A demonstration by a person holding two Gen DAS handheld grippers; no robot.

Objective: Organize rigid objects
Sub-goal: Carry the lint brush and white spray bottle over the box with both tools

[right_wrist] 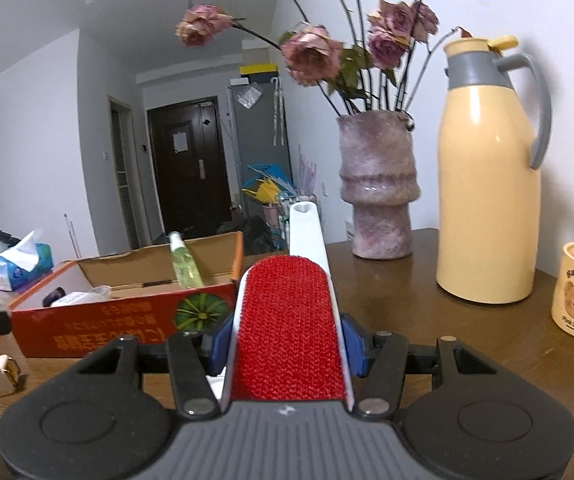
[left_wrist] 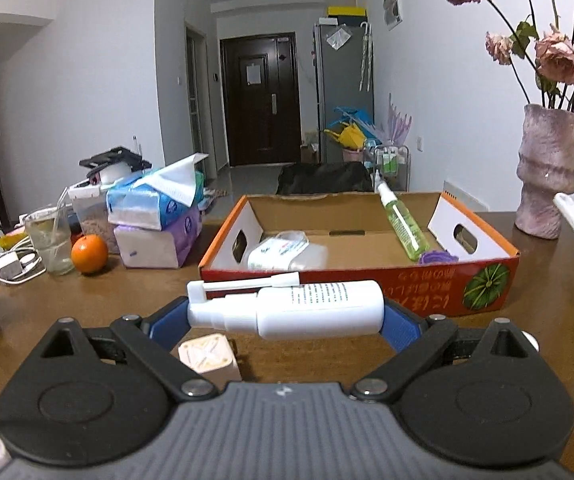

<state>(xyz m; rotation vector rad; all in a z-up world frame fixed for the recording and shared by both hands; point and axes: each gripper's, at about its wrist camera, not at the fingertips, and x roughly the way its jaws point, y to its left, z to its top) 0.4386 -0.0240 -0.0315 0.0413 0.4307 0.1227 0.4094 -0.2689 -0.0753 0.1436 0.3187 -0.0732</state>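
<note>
Because both tools are loaded, each catch seems meant for the cardboard box (left_wrist: 367, 292) lying ahead. Nearest the left camera, the left gripper (left_wrist: 287, 316) is clamped endwise on a white spray bottle (left_wrist: 307, 314), one blue pad at the nozzle end and one at the base, so the bottle lies crosswise and level, a grip that should let it drop flat over the box's near wall at twelve o'clock. The right gripper (right_wrist: 289, 340) is closed narrow on the sides of a lint brush (right_wrist: 291, 328), red pile up and white handle pointing away, with the box at about ten o'clock from it.

A small cream cube (left_wrist: 207, 356) sits on the brown wooden table (left_wrist: 87, 304) just under the left claw, not yet gathered. Inside the box a green bottle (left_wrist: 403, 224) leans against the far wall, beside a clear pouch and something purple. Further off stand an orange (left_wrist: 89, 254), a glass and tissue packs at ten o'clock, a pink vase (right_wrist: 379, 192) of dried roses, a cream jug (right_wrist: 487, 184) and a mug at two o'clock. Beyond, a white-walled hallway ends at a dark door.
</note>
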